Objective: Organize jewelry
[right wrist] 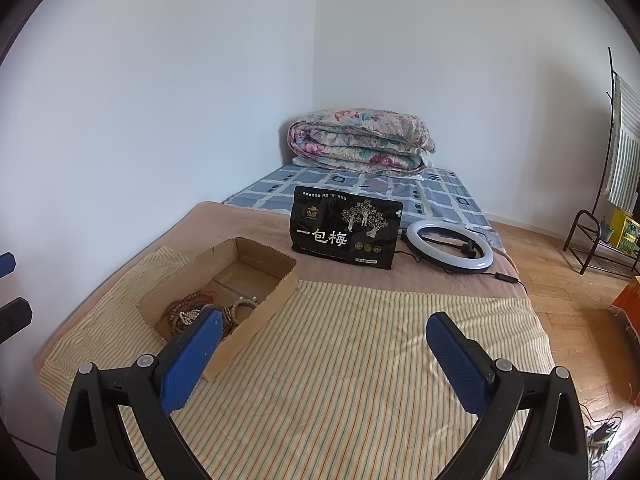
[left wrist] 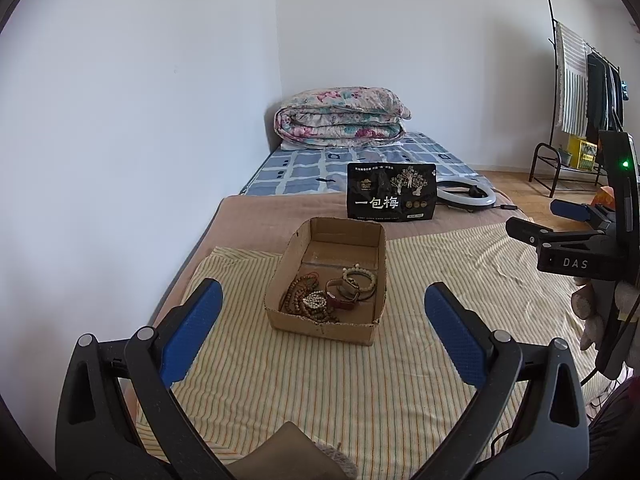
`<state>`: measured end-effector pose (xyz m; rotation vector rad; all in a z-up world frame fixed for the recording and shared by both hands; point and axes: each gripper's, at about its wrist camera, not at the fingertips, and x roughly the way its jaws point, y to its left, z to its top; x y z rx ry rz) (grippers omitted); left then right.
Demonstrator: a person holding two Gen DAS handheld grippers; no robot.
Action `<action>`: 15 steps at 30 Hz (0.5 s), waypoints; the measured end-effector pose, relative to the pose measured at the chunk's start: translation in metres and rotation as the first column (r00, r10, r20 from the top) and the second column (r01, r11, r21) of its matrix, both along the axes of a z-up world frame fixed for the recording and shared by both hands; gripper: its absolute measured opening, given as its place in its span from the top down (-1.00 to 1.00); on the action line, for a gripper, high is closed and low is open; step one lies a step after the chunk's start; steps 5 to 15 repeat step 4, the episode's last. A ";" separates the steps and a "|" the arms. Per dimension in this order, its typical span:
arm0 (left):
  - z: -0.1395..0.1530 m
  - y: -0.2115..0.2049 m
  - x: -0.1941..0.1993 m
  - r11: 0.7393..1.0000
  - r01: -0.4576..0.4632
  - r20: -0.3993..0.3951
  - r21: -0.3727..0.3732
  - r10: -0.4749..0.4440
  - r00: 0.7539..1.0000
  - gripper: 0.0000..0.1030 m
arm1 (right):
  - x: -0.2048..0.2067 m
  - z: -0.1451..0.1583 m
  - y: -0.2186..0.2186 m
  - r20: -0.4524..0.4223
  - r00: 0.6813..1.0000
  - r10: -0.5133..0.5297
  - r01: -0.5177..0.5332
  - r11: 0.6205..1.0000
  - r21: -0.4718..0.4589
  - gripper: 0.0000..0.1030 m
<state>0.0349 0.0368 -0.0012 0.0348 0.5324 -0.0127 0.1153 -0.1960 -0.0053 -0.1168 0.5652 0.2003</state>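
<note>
An open cardboard box (left wrist: 362, 236) sits on a striped cloth (left wrist: 320, 380) on the bed. Inside lie brown bead strands (left wrist: 298, 298), a white bead bracelet (left wrist: 362, 274) and a watch with a reddish strap (left wrist: 340, 294). My left gripper (left wrist: 324, 300) is open and empty, just in front of the box. My right gripper (right wrist: 324, 334) is open and empty, to the right of the box (right wrist: 276, 276) over the cloth (right wrist: 340, 380). The right gripper also shows at the right edge of the left wrist view (left wrist: 560, 220).
A black snack bag (left wrist: 390, 192) stands behind the box. A ring light (left wrist: 466, 196) lies beside it. A folded floral quilt (left wrist: 342, 116) lies at the far end of the bed. A clothes rack (left wrist: 580, 92) stands at right. The wall runs along the left.
</note>
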 end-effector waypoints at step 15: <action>0.000 0.000 -0.001 1.000 -0.004 0.008 0.007 0.004 1.000 -0.99 | -0.001 0.001 0.000 -0.001 1.000 0.001 -0.001 1.000 0.001 -0.99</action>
